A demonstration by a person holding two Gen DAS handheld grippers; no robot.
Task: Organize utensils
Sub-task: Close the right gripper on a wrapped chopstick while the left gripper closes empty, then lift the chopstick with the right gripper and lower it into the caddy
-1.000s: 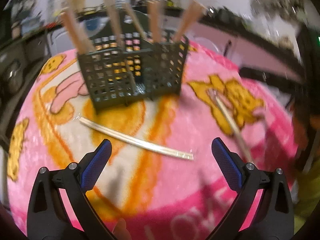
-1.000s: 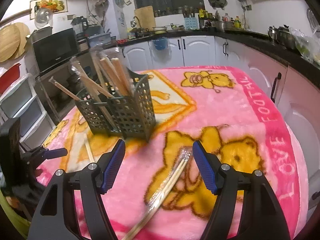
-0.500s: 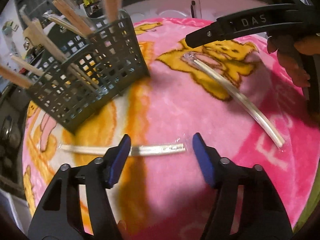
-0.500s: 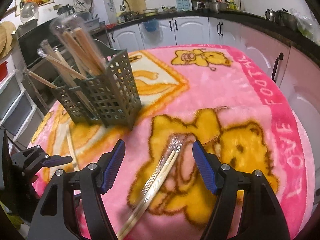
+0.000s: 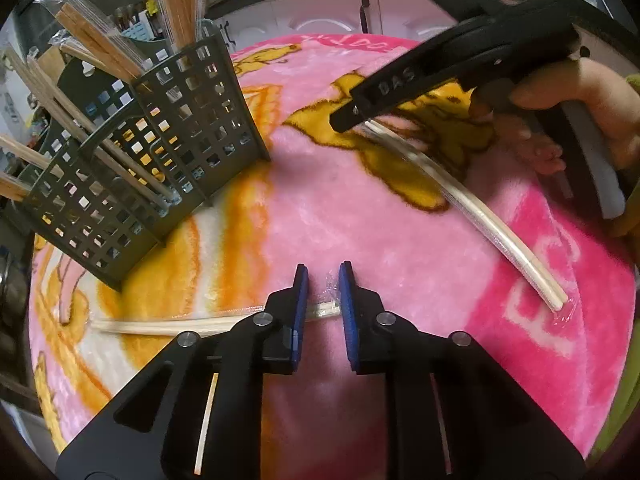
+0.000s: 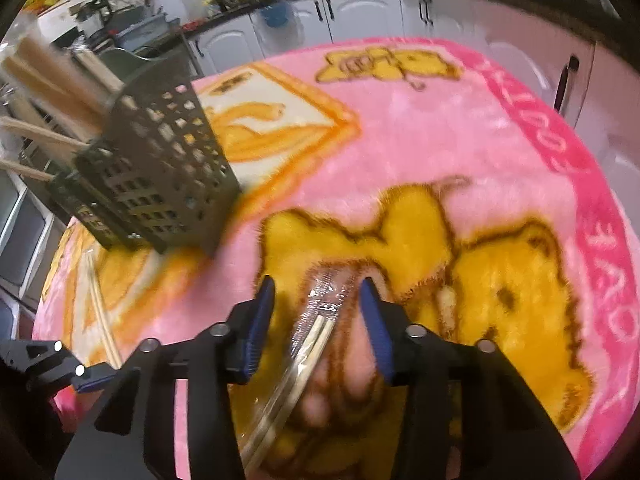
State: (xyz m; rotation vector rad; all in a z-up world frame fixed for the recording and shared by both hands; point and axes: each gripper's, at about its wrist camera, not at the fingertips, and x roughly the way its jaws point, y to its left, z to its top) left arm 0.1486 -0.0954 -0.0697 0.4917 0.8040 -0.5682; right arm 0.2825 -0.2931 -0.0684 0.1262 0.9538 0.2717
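A dark grid utensil basket (image 5: 136, 152) (image 6: 160, 184) holds several wrapped chopstick pairs. One wrapped pair (image 5: 168, 325) lies flat on the pink blanket; my left gripper (image 5: 324, 304) straddles its right end with jaws narrowed to a small gap, not clamped. A second wrapped pair (image 5: 472, 208) (image 6: 316, 320) lies on the yellow bear print. My right gripper (image 6: 318, 308) is lowered over its near end, jaws still apart on either side of it.
A pink blanket (image 6: 460, 128) with yellow bears covers the round table. Kitchen cabinets (image 6: 360, 12) and a counter run behind. The left gripper also shows at the lower left of the right wrist view (image 6: 60, 364).
Both grippers dropped toward the blanket and narrowed. The left came down over the end of its chopstick pair; the right moved forward over the end of the other pair.
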